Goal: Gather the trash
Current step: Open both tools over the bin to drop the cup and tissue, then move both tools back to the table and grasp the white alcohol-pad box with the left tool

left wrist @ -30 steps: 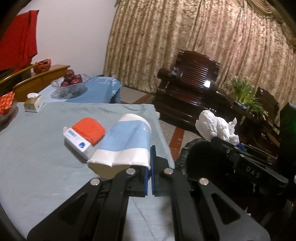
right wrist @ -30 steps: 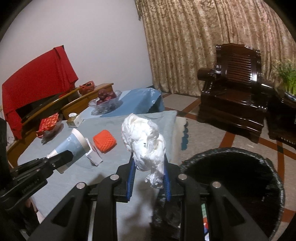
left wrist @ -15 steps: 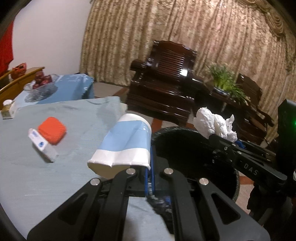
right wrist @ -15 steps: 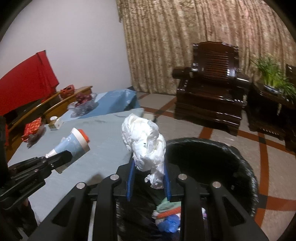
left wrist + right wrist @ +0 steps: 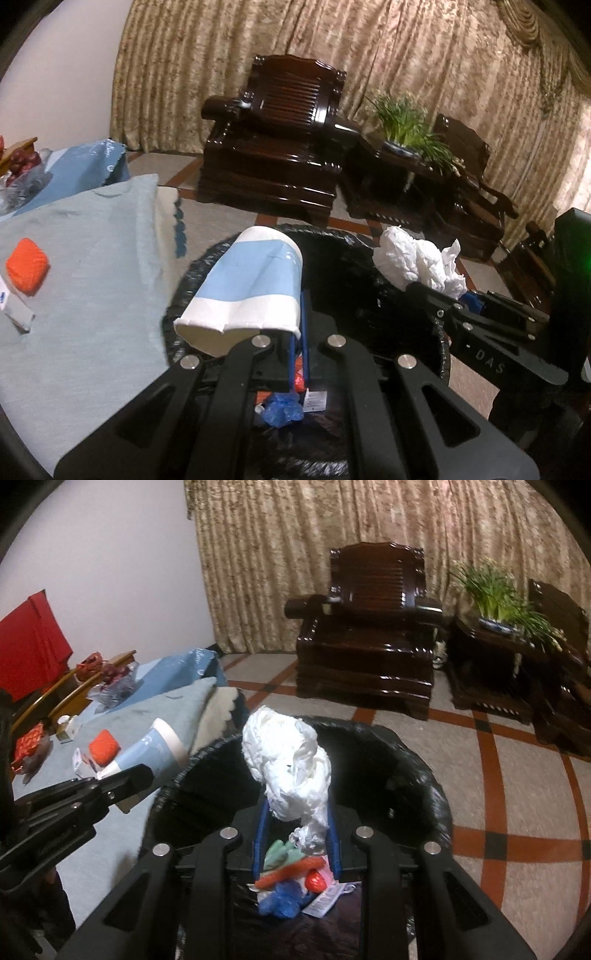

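Note:
My left gripper (image 5: 297, 332) is shut on the rim of a blue and white paper cup (image 5: 251, 286), which lies on its side over the near edge of the black-lined trash bin (image 5: 436, 347). My right gripper (image 5: 295, 827) is shut on a crumpled white tissue wad (image 5: 286, 764) and hangs above the open bin (image 5: 417, 775). Inside the bin lie several scraps, blue, orange and green. From the right wrist view the cup (image 5: 155, 751) shows at the left, held by the left gripper. The tissue (image 5: 417, 260) shows at the right in the left wrist view.
An orange foam net (image 5: 26, 266) and a small white packet (image 5: 16, 310) lie on the blue-grey tablecloth (image 5: 92, 295) left of the bin. A bowl of red fruit (image 5: 114, 683) stands farther back. Dark wooden armchairs (image 5: 369, 635) and a potted plant (image 5: 502, 602) stand beyond.
Both grippers swung right from over the table to over the bin, still holding the cup and the tissue. The bin's inside has come into view.

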Demonstrator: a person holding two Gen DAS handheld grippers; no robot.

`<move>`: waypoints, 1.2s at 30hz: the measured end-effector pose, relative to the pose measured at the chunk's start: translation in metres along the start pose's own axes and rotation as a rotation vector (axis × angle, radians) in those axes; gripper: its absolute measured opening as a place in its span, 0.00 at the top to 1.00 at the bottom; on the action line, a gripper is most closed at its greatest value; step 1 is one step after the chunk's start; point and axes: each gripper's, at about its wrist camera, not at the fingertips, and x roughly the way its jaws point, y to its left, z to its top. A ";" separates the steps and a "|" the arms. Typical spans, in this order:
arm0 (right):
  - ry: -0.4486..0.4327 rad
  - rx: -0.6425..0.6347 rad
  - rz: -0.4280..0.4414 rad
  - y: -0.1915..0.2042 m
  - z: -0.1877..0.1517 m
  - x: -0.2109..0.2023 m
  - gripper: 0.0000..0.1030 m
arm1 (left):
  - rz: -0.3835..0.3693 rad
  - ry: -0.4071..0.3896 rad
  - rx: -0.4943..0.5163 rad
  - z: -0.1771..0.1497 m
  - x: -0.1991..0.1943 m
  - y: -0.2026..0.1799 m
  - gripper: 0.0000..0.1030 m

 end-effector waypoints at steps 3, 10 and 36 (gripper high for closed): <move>0.004 0.018 -0.008 -0.009 -0.003 0.003 0.75 | -0.008 0.009 0.002 -0.002 0.013 -0.005 0.98; 0.009 0.026 -0.030 -0.019 -0.008 0.009 0.62 | -0.037 0.036 0.002 -0.005 0.028 -0.007 0.79; -0.058 -0.030 0.013 0.032 0.012 0.001 0.06 | 0.130 -0.065 -0.094 -0.008 -0.055 0.081 0.19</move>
